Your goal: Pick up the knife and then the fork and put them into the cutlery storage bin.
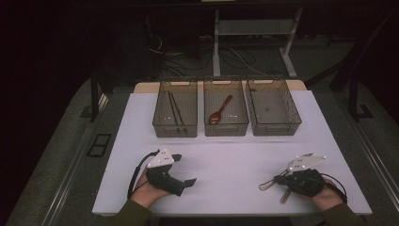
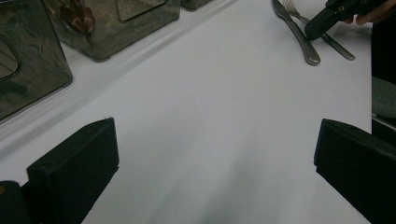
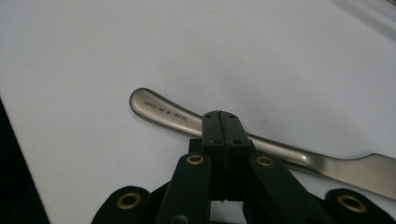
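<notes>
Resting right hand-held gripper [image 3: 222, 121] on fork [image 3: 154, 106]

Room kept dim, bg nearly black; white table [image 1: 235, 155] lit evenly from above. Soft shadows cast. Slight blur in close gripper views.

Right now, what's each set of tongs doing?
Left tongs: open, holding nothing, above the bare table.
Right tongs: closed at a metal utensil's handle; cannot tell if gripped.

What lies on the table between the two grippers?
Bare white table between the left gripper and the right gripper, seen in the high view.
</notes>
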Tool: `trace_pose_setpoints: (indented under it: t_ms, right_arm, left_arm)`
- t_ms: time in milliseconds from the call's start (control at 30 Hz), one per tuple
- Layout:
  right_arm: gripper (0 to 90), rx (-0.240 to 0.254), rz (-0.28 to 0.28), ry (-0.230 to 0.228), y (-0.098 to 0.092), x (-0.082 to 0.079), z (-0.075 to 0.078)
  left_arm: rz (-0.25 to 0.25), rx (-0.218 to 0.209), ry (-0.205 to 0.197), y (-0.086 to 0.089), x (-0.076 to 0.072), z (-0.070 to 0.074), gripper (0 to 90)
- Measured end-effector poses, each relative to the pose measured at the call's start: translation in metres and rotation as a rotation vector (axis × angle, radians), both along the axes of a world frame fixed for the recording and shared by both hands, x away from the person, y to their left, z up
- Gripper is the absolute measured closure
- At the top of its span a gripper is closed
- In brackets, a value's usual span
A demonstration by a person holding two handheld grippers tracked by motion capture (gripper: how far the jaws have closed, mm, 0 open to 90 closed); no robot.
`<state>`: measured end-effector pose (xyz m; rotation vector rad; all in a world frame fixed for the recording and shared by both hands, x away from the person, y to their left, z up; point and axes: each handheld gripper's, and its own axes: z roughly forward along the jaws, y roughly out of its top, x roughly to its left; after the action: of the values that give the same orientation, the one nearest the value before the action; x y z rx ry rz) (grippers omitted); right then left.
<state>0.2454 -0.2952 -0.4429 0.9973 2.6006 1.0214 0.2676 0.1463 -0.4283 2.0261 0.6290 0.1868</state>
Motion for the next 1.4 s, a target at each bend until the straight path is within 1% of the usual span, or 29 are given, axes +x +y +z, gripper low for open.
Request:
trace_pose_setpoints:
  t_ms: [167,267,333,467,500,633,767,867,900,1067,1233,1400]
  right_arm:
    - [90.0,-0.002,-0.021,-0.001,-0.001,0.007,0.000]
    - [90.0,-0.009,-0.054,-0.008,-0.006,0.011,0.000]
    - [90.0,-0.003,-0.072,-0.015,-0.009,0.015,0.000]
    - [90.0,-0.004,-0.085,-0.020,-0.007,0.018,0.000]
    - [90.0,-0.005,-0.085,-0.026,-0.007,0.019,0.000]
    - [90.0,0.001,-0.083,-0.021,-0.006,0.020,0.000]
    - [90.0,-0.001,-0.065,-0.029,-0.001,0.019,0.000]
    - [90.0,0.010,-0.068,-0.026,0.001,0.022,0.000]
    - [90.0,0.010,-0.067,-0.027,0.002,0.023,0.000]
    - [90.0,0.011,-0.067,-0.029,0.006,0.026,0.000]
    - [90.0,0.010,-0.063,-0.030,0.010,0.031,0.000]
    - [90.0,0.009,-0.058,-0.032,0.011,0.034,0.000]
  left_arm:
    - [0.001,0.000,0.000,0.000,0.000,0.001,0.0]
    - [0.000,-0.002,0.001,0.000,0.000,0.000,0.0]
    - [-0.001,-0.002,0.000,0.000,0.000,0.000,0.0]
    - [0.000,-0.001,-0.001,0.000,0.000,0.001,0.0]
    - [0.001,-0.002,0.000,0.000,0.000,0.001,0.0]
    - [0.005,-0.006,-0.001,0.001,0.000,0.001,0.0]
    - [0.002,-0.005,-0.001,0.002,0.001,0.001,0.0]
    - [0.006,-0.005,-0.002,0.002,0.001,0.001,0.0]
    - [0.009,-0.009,0.000,0.002,0.000,0.001,0.0]
    - [0.006,-0.004,-0.002,0.002,0.001,0.001,0.0]
    - [0.013,-0.013,-0.002,0.002,0.001,0.001,0.0]
    - [0.009,-0.007,-0.002,0.002,0.002,0.001,0.0]
